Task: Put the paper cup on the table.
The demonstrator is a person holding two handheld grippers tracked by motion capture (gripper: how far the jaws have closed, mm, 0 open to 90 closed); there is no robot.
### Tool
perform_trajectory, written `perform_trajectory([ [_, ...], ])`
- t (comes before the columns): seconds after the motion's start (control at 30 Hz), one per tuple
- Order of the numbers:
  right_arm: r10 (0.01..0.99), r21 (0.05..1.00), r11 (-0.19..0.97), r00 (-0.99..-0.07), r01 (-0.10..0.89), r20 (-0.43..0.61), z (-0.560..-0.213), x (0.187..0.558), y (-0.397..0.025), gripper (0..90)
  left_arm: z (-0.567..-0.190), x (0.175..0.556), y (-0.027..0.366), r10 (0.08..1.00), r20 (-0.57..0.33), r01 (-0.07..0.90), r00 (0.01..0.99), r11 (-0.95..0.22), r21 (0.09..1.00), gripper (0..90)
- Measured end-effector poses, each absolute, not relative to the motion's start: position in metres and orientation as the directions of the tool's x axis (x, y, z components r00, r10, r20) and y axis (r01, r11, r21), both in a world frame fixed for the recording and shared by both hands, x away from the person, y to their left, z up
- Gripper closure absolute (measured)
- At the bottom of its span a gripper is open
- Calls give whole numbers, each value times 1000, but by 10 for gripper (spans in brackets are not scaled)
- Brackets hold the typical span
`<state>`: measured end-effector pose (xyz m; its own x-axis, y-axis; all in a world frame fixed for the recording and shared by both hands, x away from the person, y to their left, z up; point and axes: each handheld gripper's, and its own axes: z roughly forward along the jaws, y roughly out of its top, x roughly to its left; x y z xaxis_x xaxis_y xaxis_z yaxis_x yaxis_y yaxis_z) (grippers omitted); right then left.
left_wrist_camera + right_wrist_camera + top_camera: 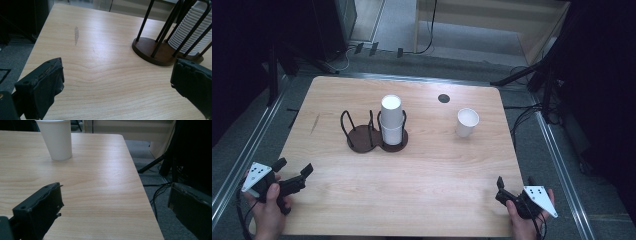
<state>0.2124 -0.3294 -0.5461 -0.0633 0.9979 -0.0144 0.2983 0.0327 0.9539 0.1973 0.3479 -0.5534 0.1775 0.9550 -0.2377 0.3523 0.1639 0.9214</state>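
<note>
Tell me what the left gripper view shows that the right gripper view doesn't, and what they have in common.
Left gripper view alone: the dark cup holder with wire posts, a stack of white cups in its far ring, and a grey smudge on the wood. Right gripper view alone: a single white cup standing upright on the table, and cables on the grey floor past the table's edge. Both: the wooden table and a pair of black jaws spread wide, holding nothing.

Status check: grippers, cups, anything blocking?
Left gripper and right gripper open, empty, at near table edge. Loose cup upright, apart from cup stack in holder. Path clear.
</note>
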Motion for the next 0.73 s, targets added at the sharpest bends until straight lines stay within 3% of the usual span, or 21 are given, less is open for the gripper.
perform_trajectory([
  [0.17,998,950,-39,-41,308,54,-546,213,-336,0,-554,196,350,951,-255,346,173,184,920,0],
  [0.47,999,946,40,-45,322,-27,-546,215,-328,2,-553,194,345,964,-202,322,174,138,937,0],
  [0.73,1000,947,9,-21,322,-3,-546,215,-331,2,-553,194,346,967,-193,282,168,140,949,0],
])
